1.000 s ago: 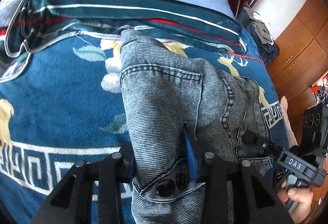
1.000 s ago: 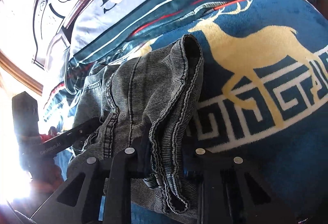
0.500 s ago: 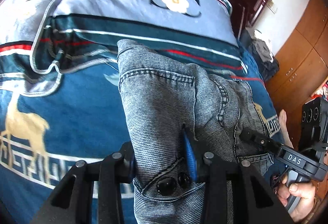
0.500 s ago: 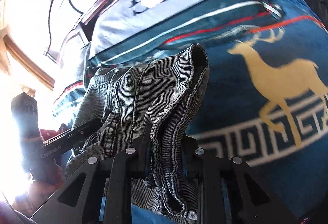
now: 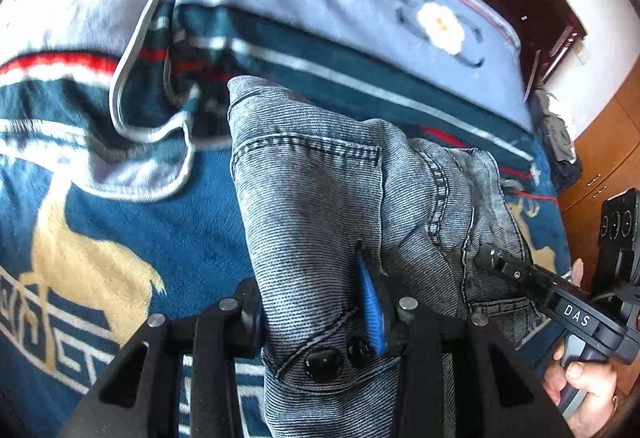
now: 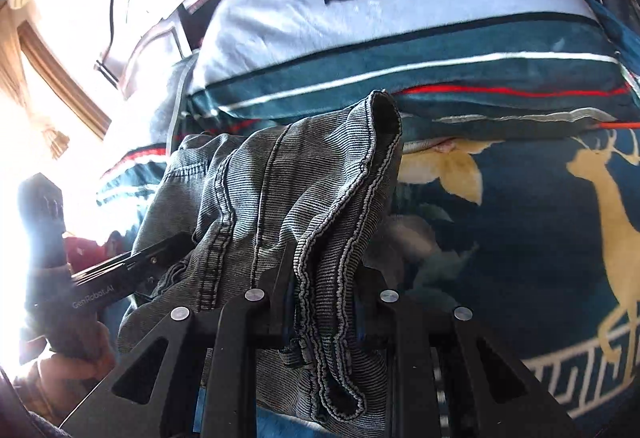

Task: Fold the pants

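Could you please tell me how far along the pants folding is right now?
Done: the grey pants are gathered into a bunch, both tools clamped on them. In hand: the left tool grips the buttoned end, the right tool the stitched hems, holding them over the blue blanket. Left: laying them flat and finishing the fold.

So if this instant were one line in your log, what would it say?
task: fold pants | left gripper: shut on pants by the buttons | right gripper: shut on pants hem | pants: bunched above blanket, near pillow
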A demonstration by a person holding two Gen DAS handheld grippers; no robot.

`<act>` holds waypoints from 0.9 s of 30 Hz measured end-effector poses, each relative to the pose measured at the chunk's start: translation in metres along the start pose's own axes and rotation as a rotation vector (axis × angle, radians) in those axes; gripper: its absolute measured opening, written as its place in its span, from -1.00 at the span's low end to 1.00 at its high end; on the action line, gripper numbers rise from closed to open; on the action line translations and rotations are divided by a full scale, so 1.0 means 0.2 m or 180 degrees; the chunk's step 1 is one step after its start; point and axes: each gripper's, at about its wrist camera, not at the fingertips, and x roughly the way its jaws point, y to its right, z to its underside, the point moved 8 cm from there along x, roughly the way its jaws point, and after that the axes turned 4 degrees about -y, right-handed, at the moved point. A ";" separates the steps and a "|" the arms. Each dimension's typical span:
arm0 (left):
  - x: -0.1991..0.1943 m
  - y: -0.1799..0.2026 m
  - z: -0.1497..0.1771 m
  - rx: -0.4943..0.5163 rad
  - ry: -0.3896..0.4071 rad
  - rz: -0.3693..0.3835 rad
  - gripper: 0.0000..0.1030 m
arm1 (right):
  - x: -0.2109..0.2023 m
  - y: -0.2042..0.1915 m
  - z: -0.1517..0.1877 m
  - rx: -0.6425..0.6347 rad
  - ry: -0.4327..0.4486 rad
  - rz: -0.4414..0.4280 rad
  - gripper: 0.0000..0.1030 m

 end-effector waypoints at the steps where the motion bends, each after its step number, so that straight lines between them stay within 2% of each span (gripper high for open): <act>1: 0.04 -0.02 0.02 -0.0018 -0.0059 -0.0018 -0.20 | 0.04 0.01 0.00 0.0000 -0.0045 0.0027 -0.60; 2: 0.07 -0.04 0.03 -0.0035 -0.0096 -0.0040 -0.17 | 0.08 0.02 0.01 0.0011 -0.0100 0.0054 -0.60; 5: 0.09 -0.06 0.07 -0.0044 0.0024 0.0009 -0.06 | 0.15 0.07 0.06 0.0002 -0.0166 0.0170 -0.53; 12: 0.06 -0.06 0.08 -0.0001 0.0018 -0.0020 0.00 | 0.17 0.12 0.08 0.0087 -0.0189 0.0199 -0.32; 17: -0.07 -0.06 0.09 0.0204 0.0085 -0.0284 0.00 | 0.06 0.08 0.08 -0.0088 -0.0122 0.0367 -0.30; 20: -0.17 -0.05 0.11 0.0365 0.0196 -0.0455 0.00 | -0.09 0.06 0.10 -0.0163 0.0077 0.0464 -0.30; 25: -0.28 0.02 0.21 0.0435 0.0278 -0.0513 0.00 | -0.24 -0.10 0.16 -0.0499 0.0337 0.0420 -0.30; 27: -0.26 0.06 0.25 0.0522 0.0233 -0.0545 0.00 | -0.23 -0.16 0.19 -0.0621 0.0298 0.0356 -0.30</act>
